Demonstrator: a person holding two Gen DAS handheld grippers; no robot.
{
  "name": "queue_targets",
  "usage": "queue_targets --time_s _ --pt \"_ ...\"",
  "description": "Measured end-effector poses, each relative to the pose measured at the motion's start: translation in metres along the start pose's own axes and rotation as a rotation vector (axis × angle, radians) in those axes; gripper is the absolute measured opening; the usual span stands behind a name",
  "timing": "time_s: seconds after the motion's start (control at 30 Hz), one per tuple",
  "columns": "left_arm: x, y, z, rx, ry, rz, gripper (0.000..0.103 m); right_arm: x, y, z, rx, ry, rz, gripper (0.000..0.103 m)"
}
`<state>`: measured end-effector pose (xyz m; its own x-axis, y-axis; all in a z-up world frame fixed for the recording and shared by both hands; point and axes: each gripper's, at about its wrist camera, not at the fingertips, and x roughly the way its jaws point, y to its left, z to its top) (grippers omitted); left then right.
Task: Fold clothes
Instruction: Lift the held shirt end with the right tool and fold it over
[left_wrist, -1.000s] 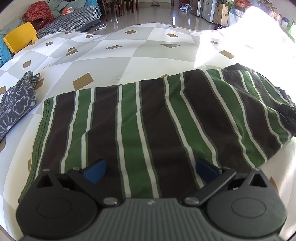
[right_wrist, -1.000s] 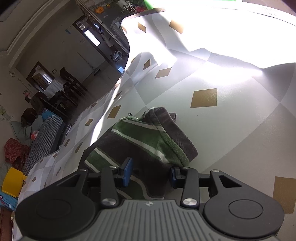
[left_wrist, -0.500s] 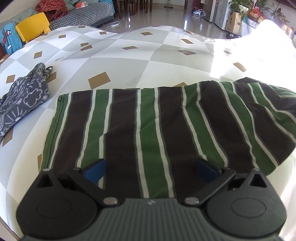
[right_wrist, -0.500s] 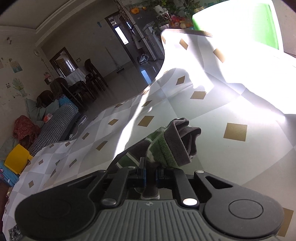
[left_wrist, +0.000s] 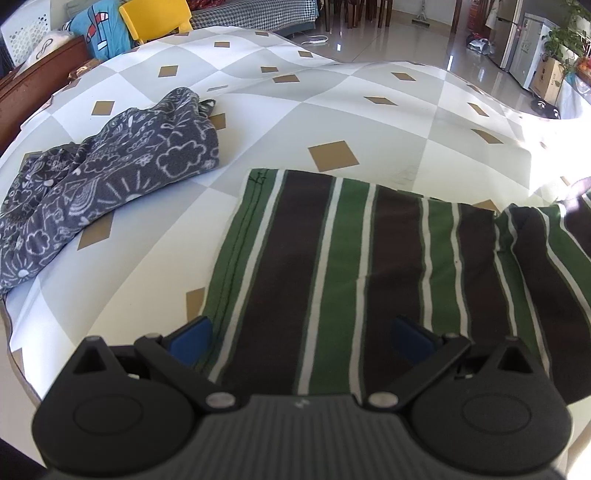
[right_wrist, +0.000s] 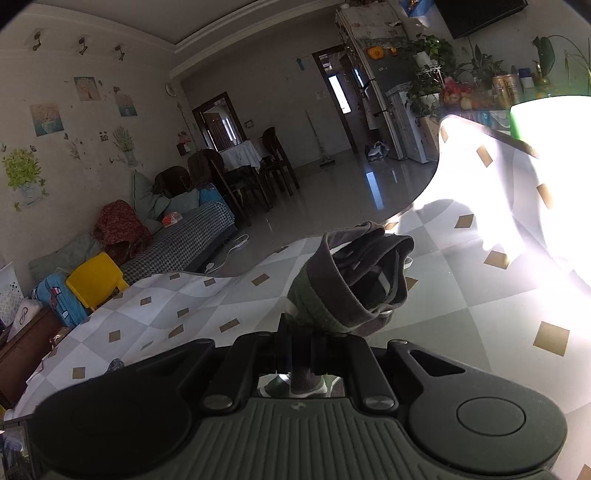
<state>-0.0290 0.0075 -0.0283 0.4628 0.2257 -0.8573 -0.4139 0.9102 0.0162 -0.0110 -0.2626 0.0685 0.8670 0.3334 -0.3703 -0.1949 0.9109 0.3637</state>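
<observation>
The right gripper (right_wrist: 301, 354) has clamped shut on the striped shirt's (left_wrist: 354, 266) cuff (right_wrist: 354, 284) and lifted it off the table (left_wrist: 280, 122)

A glossy tiled floor (right_wrist: 325, 192) is seen stretching back to dark doorways, with window light reflected on it. The grey wall (right_wrist: 74, 122) at the left is decorated with plant stickers and small pictures. A sofa (right_wrist: 177, 247) under a houndstooth cover is set against it, and a yellow plastic chair (right_wrist: 96, 280) is placed beside the sofa. Dark dining chairs (right_wrist: 273, 162) are grouped round a table further back. Potted plants (right_wrist: 432, 70) are ranged on the right, where strong sunlight is cast.
</observation>
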Motion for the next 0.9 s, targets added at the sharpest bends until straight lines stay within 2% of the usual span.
queue_targets --time_s 0.17,0.37,0.53,0.7,0.9 --pt "0.004 0.017 -0.002 -0.037 0.029 -0.013 0.103 0.001 0.025 -0.001 -0.023 0.005 0.080 0.009" --pt "0.003 0.033 0.000 -0.075 0.025 -0.001 0.103 0.009 0.056 -0.009 -0.047 0.037 0.180 0.009" --pt "0.000 0.056 0.003 -0.153 0.013 0.019 0.103 0.020 0.089 -0.026 -0.100 0.078 0.262 0.009" --pt "-0.004 0.084 0.006 -0.224 -0.011 0.070 0.103 0.036 0.118 -0.057 -0.163 0.151 0.314 0.009" --pt "-0.004 0.117 0.005 -0.326 -0.015 0.141 0.103 0.057 0.139 -0.104 -0.234 0.292 0.363 0.009"
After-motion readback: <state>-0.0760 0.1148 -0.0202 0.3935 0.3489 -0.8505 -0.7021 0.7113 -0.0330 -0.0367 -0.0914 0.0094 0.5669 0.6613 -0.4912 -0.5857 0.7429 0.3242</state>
